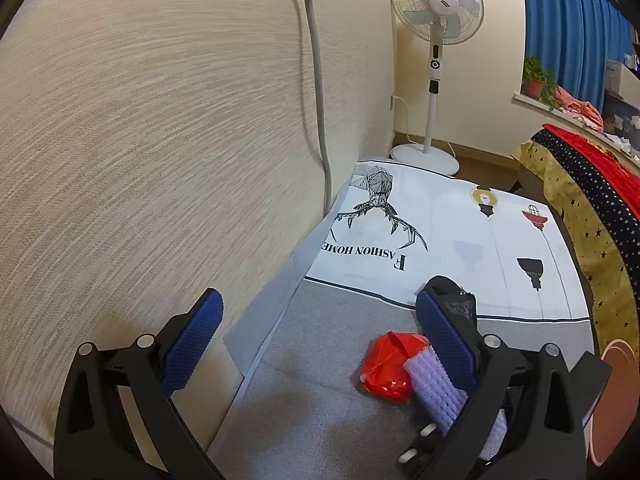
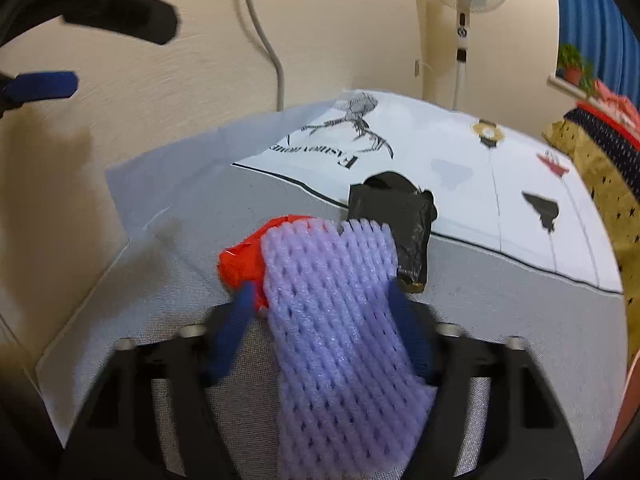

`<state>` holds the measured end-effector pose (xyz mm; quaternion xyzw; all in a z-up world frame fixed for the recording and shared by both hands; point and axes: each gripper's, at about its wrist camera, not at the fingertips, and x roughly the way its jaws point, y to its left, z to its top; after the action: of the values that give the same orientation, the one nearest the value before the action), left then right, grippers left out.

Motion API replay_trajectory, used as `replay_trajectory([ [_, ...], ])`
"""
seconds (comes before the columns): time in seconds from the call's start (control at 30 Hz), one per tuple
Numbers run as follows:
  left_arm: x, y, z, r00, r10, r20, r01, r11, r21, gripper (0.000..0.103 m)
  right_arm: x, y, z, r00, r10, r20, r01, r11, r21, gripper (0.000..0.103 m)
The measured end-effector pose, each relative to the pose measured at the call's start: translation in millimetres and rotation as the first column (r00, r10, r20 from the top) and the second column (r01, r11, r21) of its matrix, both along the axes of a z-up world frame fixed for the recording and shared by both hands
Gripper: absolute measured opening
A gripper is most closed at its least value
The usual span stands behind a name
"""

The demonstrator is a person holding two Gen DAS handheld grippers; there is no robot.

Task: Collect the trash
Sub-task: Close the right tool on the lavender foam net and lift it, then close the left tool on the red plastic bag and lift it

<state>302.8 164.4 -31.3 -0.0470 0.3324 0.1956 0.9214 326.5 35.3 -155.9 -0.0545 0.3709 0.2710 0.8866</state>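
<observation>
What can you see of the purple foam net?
The purple foam net is a pale lilac foam mesh sleeve with diamond-shaped holes, soft-looking and slightly bent. It lies lengthwise between the right gripper fingers, above the grey mat. Its far end overlaps the red plastic bag and reaches the black bag. Actual pad contact is unclear.

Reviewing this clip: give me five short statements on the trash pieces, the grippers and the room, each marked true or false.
1. The purple foam net lies between the right gripper fingers. True.
2. The left gripper holds the red plastic bag. False: its jaws stand wide open with nothing between them.
3. The black plastic bag lies beyond the foam net. True.
4. The standing fan is on the table. False: it stands on the floor by the wall.
5. The curtain is green. False: it is blue.
</observation>
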Motion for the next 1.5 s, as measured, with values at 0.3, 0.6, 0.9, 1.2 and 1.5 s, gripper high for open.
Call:
replay_trajectory([
  [0.3,3.0,1.2,-1.2,1.0,0.004,-0.005,-0.004,1.0,0.012,0.094,-5.1,-29.0,13.1,0.99,-0.116,0.074,0.113,0.993,0.045,0.01],
  [0.6,6.1,-5.6,-14.9,0.998,-0.064,0.013,0.065,0.996,-0.058,0.094,-26.2,-117.1,91.5,0.96,-0.229,0.161,0.227,0.973,0.033,0.01],
  [0.9,11.8,-47.3,-53.2,0.988,-0.138,0.068,0.145,0.984,-0.104,0.094,-90.4,-231.6,174.1,0.884,-0.411,0.222,0.4,0.912,0.094,0.011],
  [1.2,29.7,-75.4,-110.9,0.979,-0.196,-0.052,0.194,0.98,-0.052,0.094,-113.8,-294.1,169.6,0.842,-0.505,0.187,0.479,0.861,0.17,0.011],
  [1.5,51.7,-63.0,-134.4,0.975,-0.182,-0.128,0.167,0.978,-0.122,0.093,-102.4,-307.1,164.7,0.829,-0.536,0.158,0.51,0.841,0.18,0.011],
])
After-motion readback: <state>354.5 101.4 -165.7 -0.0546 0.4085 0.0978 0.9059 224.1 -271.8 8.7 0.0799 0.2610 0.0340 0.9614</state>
